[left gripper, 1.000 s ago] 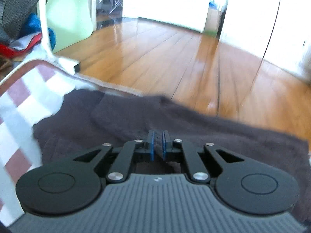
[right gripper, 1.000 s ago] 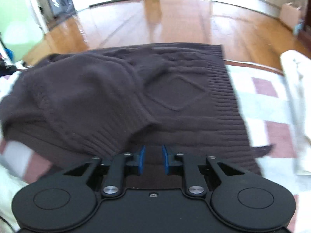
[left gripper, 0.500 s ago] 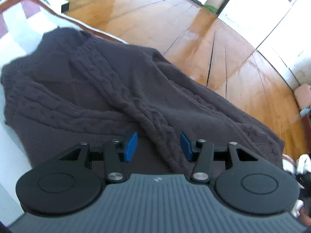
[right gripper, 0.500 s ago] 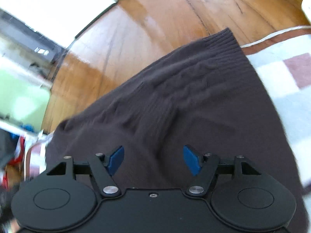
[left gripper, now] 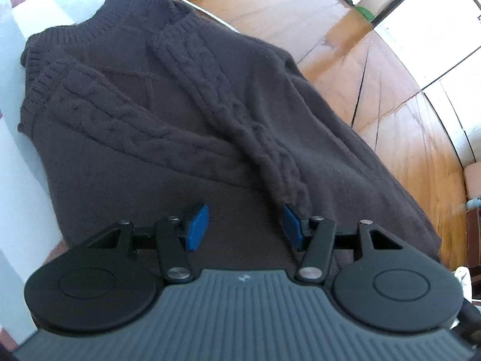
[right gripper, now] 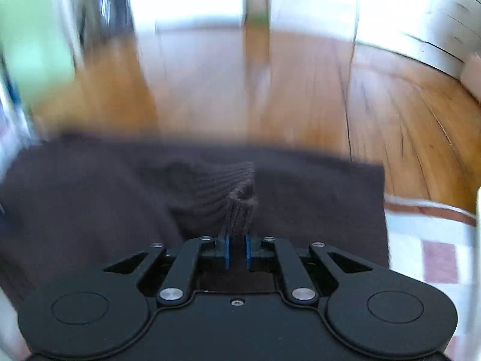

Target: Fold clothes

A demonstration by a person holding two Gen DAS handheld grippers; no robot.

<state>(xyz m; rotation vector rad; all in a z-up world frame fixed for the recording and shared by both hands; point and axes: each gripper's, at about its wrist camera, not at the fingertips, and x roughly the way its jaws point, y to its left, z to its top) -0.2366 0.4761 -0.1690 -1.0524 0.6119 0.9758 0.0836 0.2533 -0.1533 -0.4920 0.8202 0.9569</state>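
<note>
A dark brown cable-knit sweater lies on a checked white and red cloth, neckline at the far left, both sleeves folded across its body. My left gripper hovers open over the lower body, its right pad beside a sleeve's end, nothing pinched. In the blurred right wrist view the same sweater spreads across the cloth. My right gripper has its jaws closing on a bunched ribbed edge of the sweater, which stands up between the blue pads.
Polished wooden floor lies beyond the far edge of the cloth. The checked cloth shows bare at the right in the right wrist view. White walls and a pale green panel stand at the back.
My left gripper opened and dipped toward the sweater, and the view swung over the folded sleeves. My right gripper opened wide, then closed on a ribbed edge while sweeping sideways.
</note>
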